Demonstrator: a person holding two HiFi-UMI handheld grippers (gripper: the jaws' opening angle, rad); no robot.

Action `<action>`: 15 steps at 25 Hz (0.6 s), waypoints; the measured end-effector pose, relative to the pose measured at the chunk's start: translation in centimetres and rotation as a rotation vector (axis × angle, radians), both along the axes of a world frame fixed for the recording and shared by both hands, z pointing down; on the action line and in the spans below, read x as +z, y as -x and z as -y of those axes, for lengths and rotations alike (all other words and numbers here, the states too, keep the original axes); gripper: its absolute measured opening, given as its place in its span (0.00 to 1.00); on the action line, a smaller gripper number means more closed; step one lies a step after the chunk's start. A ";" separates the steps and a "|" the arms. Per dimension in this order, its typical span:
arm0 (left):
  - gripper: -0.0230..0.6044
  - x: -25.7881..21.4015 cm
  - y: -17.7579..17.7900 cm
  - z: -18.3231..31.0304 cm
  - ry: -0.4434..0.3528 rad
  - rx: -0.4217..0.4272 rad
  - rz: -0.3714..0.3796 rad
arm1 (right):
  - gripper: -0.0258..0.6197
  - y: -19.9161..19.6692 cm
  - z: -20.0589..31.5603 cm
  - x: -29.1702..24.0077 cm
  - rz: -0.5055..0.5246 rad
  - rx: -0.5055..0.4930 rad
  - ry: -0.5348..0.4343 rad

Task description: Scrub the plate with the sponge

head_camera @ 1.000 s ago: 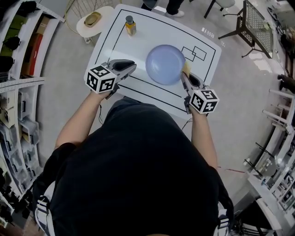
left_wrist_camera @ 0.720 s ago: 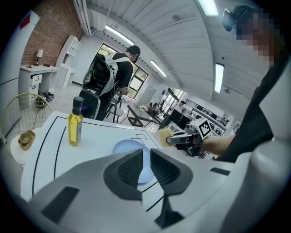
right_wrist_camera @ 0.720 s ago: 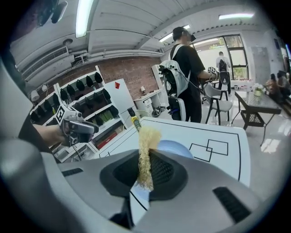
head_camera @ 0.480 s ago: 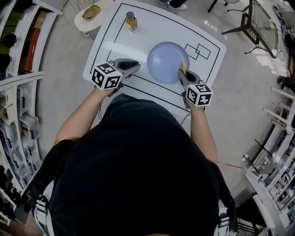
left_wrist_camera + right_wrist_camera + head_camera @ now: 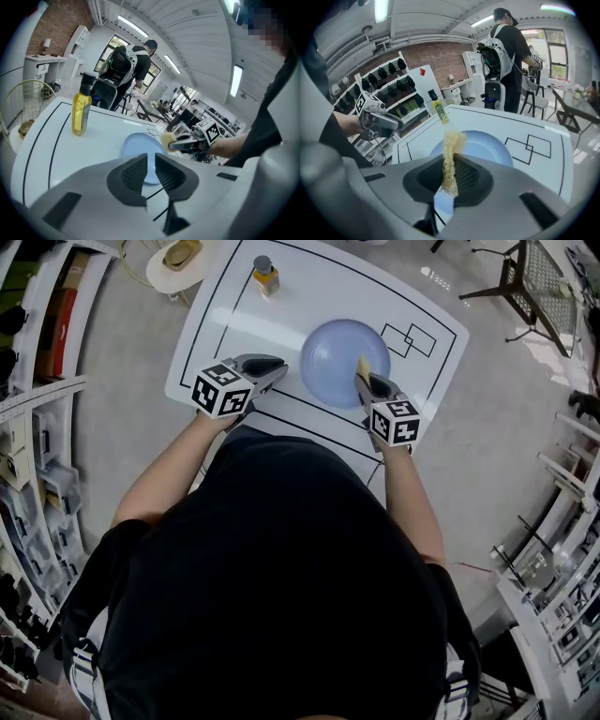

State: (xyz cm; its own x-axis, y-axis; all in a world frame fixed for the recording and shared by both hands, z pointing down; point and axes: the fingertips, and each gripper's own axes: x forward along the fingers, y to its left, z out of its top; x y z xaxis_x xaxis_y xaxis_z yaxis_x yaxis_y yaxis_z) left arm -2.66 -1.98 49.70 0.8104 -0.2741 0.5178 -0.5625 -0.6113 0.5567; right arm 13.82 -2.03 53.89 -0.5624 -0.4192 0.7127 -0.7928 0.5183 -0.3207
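Well, as I judge it, the scrubbing itself has not yet begun. My right gripper (image 5: 361,379) is closed on the sponge (image 5: 363,366), a yellow piece squeezed thin between the jaws and standing out past them. The sponge is over the blue plate (image 5: 330,351), a little toward 3 o'clock from its centre. I cannot tell if it already touches the plate. The plate looks clean and dry, with no foam on it, so all the rubbing is still left to do.

My left gripper (image 5: 272,367) holds nothing. Its jaws stand only a narrow gap apart, and it is near the plate's rim at 9 o'clock, not touching it. I think it may be needed to steady the plate.

The plate lies on a white table (image 5: 281,320) with a black line drawn round it and two overlapping squares (image 5: 411,338) at 2 o'clock from the plate. A yellow bottle (image 5: 265,277) with a dark cap stands upright at 11 o'clock, well apart. The room is bright, with shelves (image 5: 37,352) at 9 o'clock, a brick wall (image 5: 440,56), and a person with a backpack (image 5: 506,51) beyond the table.
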 end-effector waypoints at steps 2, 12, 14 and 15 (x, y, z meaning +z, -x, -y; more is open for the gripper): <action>0.12 0.7 0.1 0.2 0.014 -0.005 0.006 | 0.09 0.6 0.0 0.7 -0.002 -0.029 0.016; 0.13 2.7 -1.4 0.1 0.077 0.050 0.020 | 0.09 3.3 0.2 3.3 -0.038 -0.168 0.053; 0.15 3.3 -1.8 -0.2 0.100 0.069 0.027 | 0.09 3.7 0.2 3.6 -0.050 -0.194 0.059; 0.17 3.6 -2.0 -0.4 0.109 0.079 0.031 | 0.09 3.9 0.2 3.8 -0.056 -0.207 0.062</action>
State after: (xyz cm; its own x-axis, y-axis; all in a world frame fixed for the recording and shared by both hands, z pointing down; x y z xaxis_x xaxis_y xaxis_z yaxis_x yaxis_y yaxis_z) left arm -0.70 -1.61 53.29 0.8106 -0.1505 0.5660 -0.5326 -0.5914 0.6054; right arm 9.95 -2.27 57.68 -0.5910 -0.2534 0.7659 -0.6888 0.6526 -0.3156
